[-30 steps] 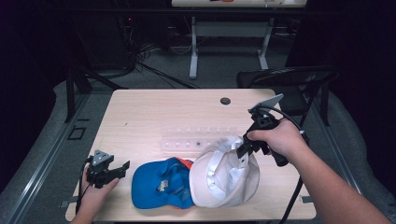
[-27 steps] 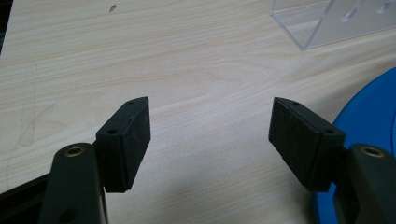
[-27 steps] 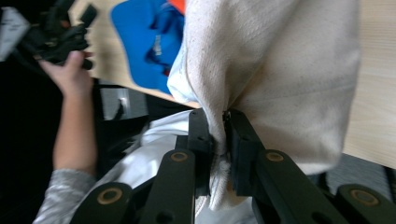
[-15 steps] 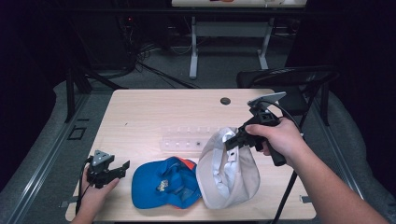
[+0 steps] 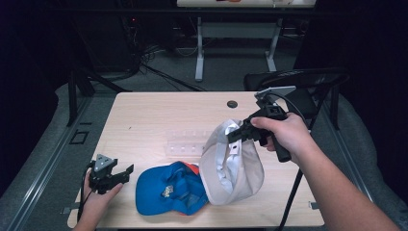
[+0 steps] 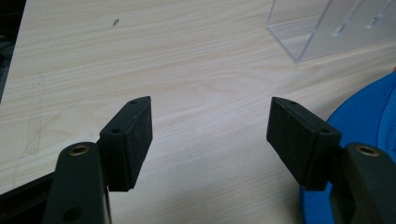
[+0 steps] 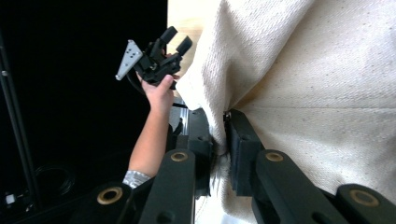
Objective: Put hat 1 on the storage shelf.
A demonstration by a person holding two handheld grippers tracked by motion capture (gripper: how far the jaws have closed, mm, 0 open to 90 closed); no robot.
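From the high view, a pale wooden counter (image 5: 144,120) carries a blue cap (image 5: 168,190) lying near its front edge, inside up, with an orange patch at its far side. A white cap (image 5: 233,166) is raised by its rim at the right, tilted so its hollow faces left, and its lower edge overlaps the blue cap. The right hand-held gripper (image 5: 234,136) pinches that rim, held in the person's right hand (image 5: 284,134). A clear plastic tray (image 5: 185,143) lies on the counter behind the caps. At the front left corner, the left hand-held gripper (image 5: 129,170) sits low over the counter, just left of the blue cap, jaws spread.

Along the left gripper view, the two black jaws stand wide apart over bare wood with nothing between them; the blue cap (image 6: 369,121) edges in at the right and the clear tray (image 6: 322,28) lies farther off.

Along the right gripper view, the jaws are pressed together on a fold of the white cap's cream fabric (image 7: 317,93); beyond it, the left hand-held gripper (image 7: 176,40) appears in the person's other hand (image 7: 159,91).
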